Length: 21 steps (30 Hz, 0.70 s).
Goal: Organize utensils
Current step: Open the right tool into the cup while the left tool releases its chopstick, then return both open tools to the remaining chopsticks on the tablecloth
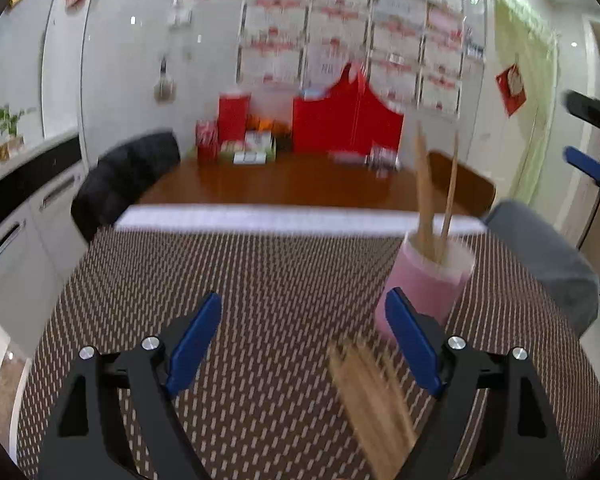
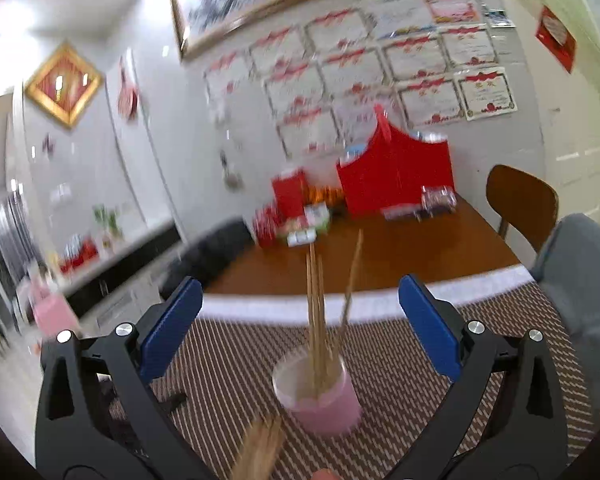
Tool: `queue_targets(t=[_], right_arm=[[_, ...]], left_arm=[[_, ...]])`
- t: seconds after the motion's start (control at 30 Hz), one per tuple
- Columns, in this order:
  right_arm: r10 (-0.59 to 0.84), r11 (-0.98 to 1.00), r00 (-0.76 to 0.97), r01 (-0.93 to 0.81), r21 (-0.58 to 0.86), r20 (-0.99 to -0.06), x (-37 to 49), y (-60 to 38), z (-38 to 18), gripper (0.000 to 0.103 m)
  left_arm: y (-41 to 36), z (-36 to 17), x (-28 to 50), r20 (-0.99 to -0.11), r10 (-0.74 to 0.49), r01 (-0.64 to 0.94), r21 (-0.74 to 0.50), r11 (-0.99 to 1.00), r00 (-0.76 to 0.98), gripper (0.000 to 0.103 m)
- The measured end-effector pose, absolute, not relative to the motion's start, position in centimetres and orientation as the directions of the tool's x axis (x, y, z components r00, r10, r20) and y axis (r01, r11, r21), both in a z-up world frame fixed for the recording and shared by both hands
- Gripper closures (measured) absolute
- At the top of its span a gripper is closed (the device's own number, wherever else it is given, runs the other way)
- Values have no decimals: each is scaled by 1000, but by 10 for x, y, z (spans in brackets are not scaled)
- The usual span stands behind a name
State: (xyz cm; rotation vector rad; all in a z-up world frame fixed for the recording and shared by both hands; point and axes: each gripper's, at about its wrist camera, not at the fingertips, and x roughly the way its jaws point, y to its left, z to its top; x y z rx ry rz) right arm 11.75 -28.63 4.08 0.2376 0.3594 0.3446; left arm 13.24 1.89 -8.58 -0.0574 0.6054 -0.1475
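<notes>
Loose wooden chopsticks (image 1: 370, 396) are lying in a bundle on the woven placemat (image 1: 260, 280), nearest the left wrist lens and just inside the right-hand blue pad. Left gripper (image 1: 306, 344) is hanging over the mat with jaws standing wide apart and nothing between the pads. Pink cup (image 1: 424, 280) is standing upright just beyond the bundle, toward the right of this view, with a few chopsticks already leaning in it (image 1: 424, 196). Part of the other gripper is showing at the far right edge. Frame is motion-blurred.

Right wrist view: right gripper (image 2: 300, 330) is also showing jaws wide apart, holding nothing. Pink cup (image 2: 320, 396) is sitting between and below the pads, not touched by either, with chopsticks standing in it (image 2: 316, 312). The loose bundle (image 2: 260, 452) is poking in at the bottom edge, just beside the cup. Wooden dining table (image 2: 400, 248) with red boxes is lying beyond the mat.

Judgement: step in hand is fetching more chopsticks for the cup; task is partly done. Next move calls for lowering a gripper over the bundle, closing across the sticks, then lifting and tipping them upright into the cup without knocking it.
</notes>
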Motion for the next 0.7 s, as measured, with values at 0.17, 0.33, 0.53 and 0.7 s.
queue_targets(t=[0.17, 0.33, 0.53, 0.7], right_arm=[[375, 926, 789, -297, 231, -487, 88, -274, -10, 6], [408, 913, 705, -304, 273, -580, 84, -267, -67, 6], [401, 913, 606, -326, 246, -687, 89, -249, -114, 6], [387, 918, 578, -316, 241, -719, 91, -245, -127, 6]], left_arm=[[22, -125, 122, -707, -154, 130, -88, 988, 690, 20], [8, -151, 106, -752, -139, 164, -42, 986, 645, 20], [-4, -172, 96, -779, -90, 190, 38, 981, 620, 20], [-10, -181, 90, -797, -96, 220, 47, 974, 597, 20]])
